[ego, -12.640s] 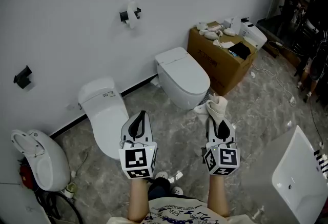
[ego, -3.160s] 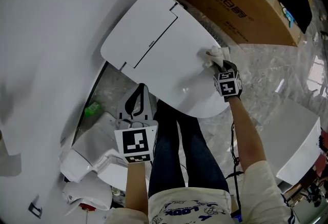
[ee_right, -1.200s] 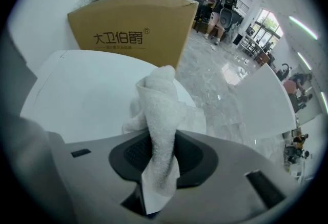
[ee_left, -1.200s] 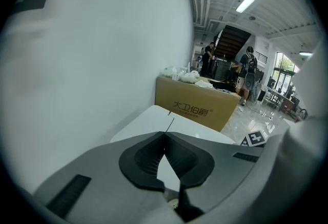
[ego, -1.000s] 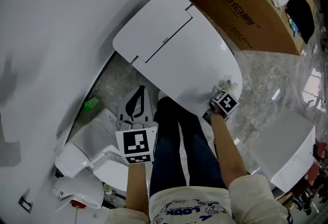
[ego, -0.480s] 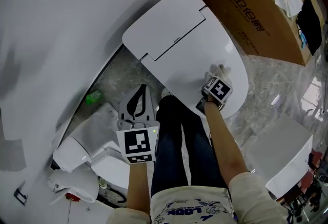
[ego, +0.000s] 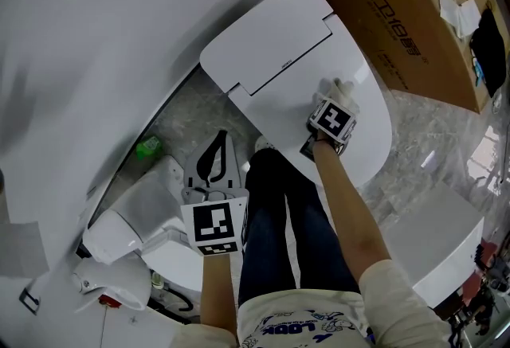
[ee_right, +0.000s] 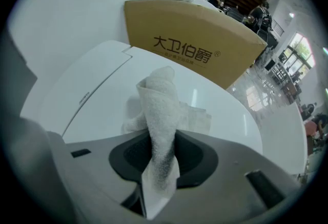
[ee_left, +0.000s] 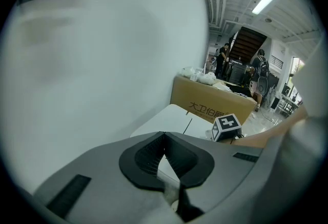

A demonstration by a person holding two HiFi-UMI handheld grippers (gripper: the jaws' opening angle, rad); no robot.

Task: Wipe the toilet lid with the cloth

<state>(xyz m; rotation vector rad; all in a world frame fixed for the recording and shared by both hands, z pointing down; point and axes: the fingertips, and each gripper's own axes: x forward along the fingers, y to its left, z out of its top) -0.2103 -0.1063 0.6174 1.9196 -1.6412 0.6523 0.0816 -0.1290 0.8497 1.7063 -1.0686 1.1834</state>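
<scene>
The white toilet lid (ego: 279, 60) lies shut, slanting across the head view. My right gripper (ego: 327, 103) is over the lid's middle right part, shut on a white terry cloth (ego: 338, 88) that presses against the lid. In the right gripper view the cloth (ee_right: 160, 115) stands bunched between the jaws of that gripper (ee_right: 161, 152), its end touching the glossy lid (ee_right: 92, 89). My left gripper (ego: 222, 136) hangs away from the toilet, above the person's left leg, shut with nothing in it. From the left gripper (ee_left: 165, 138) I see the lid (ee_left: 171, 117) ahead.
A brown cardboard box (ego: 406, 12) stands close behind the toilet on the right. Another white toilet (ego: 135, 211) sits at lower left by the wall (ego: 96, 36). A white fixture (ego: 446, 243) is at lower right. A small green object (ego: 148, 149) lies on the marbled floor.
My right gripper has carried the cloth from the lid's front rim up toward its middle. The left gripper has stayed where it was.
</scene>
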